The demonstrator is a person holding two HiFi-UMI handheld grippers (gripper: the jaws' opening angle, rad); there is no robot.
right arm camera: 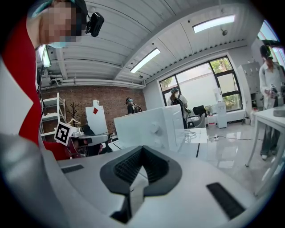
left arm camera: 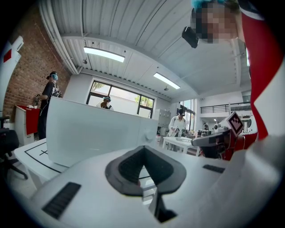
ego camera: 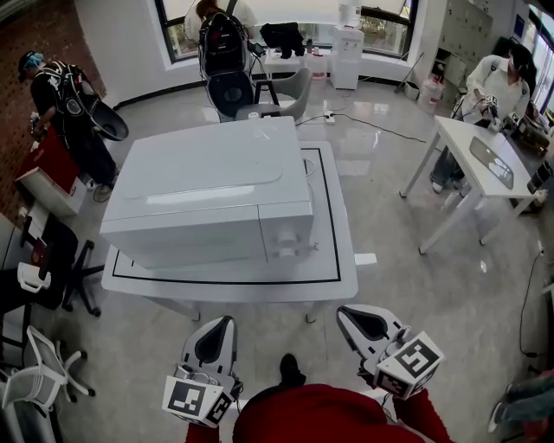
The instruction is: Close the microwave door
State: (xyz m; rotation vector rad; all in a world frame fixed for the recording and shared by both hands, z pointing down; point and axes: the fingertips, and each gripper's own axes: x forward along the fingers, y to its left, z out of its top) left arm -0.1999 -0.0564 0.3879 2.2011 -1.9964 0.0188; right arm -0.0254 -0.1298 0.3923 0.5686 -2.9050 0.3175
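A room with a glossy grey floor (ego camera: 407, 285), a brick wall (ego camera: 35, 26) at the left and windows along the far side is seen from above. Nearest, the red clothing (ego camera: 320, 415) of the person holding the tools is seen at the bottom edge. Just beyond it, the left gripper (ego camera: 221, 333) and the right gripper (ego camera: 359, 322) are held side by side over the floor, short of the near edge of the desk (ego camera: 333, 251) and apart from it. The jaws of each are seen brought together at the tips, with nothing held between them.

On the white desk, inside a black outlined rectangle, a white microwave (ego camera: 208, 195) is set with its front turned to the near side. Its door (ego camera: 186, 238) is seen lying flush with the front, and a control panel (ego camera: 286, 238) with knobs is placed at the right of it.

Farther off, a second white desk (ego camera: 472, 160) is found at the right with a person (ego camera: 498, 86) beside it. Another person (ego camera: 61, 95) is seen by the brick wall at the left, and a third (ego camera: 221, 35) by the far windows, near a grey chair (ego camera: 286, 91).
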